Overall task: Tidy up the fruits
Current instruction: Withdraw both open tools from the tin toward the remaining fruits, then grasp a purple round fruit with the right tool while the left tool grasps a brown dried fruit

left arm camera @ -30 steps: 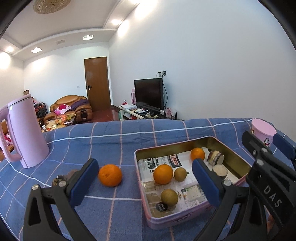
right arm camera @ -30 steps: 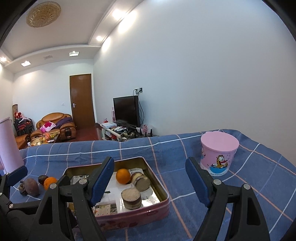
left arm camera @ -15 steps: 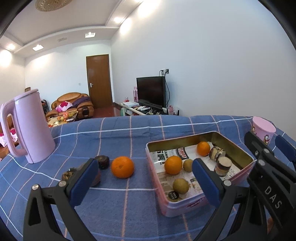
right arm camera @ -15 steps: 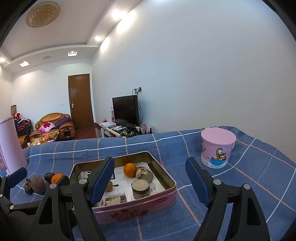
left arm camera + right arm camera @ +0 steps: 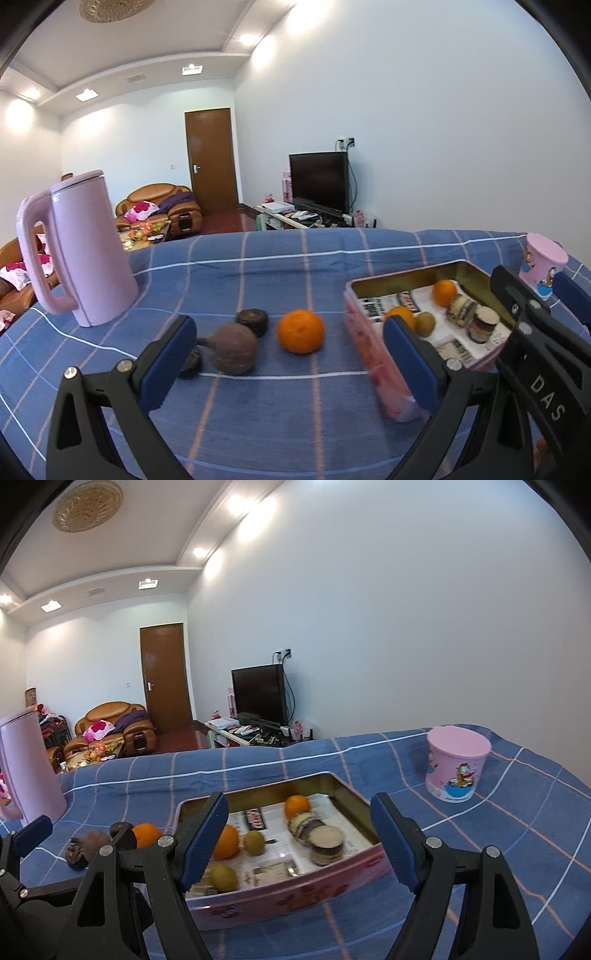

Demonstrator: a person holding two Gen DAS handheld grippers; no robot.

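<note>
While both grippers hang open and empty above the table [image 5: 258, 424], the loose fruit lies ahead of the left gripper [image 5: 288, 365], not the right gripper [image 5: 299, 834].

Room: white walls, wooden door [image 5: 211, 160], television [image 5: 319, 182], brown sofa [image 5: 159, 206] beyond the table's far edge.

Surface: blue checked cloth covers the table; soft, so round fruit may roll little.

Pink kettle [image 5: 79, 251]: upright, far left, well apart from the fruit.

Pink tin [image 5: 288, 893]: open, right of the loose fruit, directly ahead of the right gripper. Holds two oranges, two or three small green-brown fruits, and round layered pieces I cannot identify.

Pink cup [image 5: 456, 764]: right of the tin, apart from it.

Loose orange [image 5: 301, 331]: between the left gripper's fingers in view, slightly right of centre, near the tin's left wall. Round, no long axis to align.

Dark brown fruit [image 5: 232, 349]: left of the orange, with two smaller dark ones touching or just beside it.

Judgement: left hand is nearer; orange is the likely next pick, then rightward into the tin.
</note>
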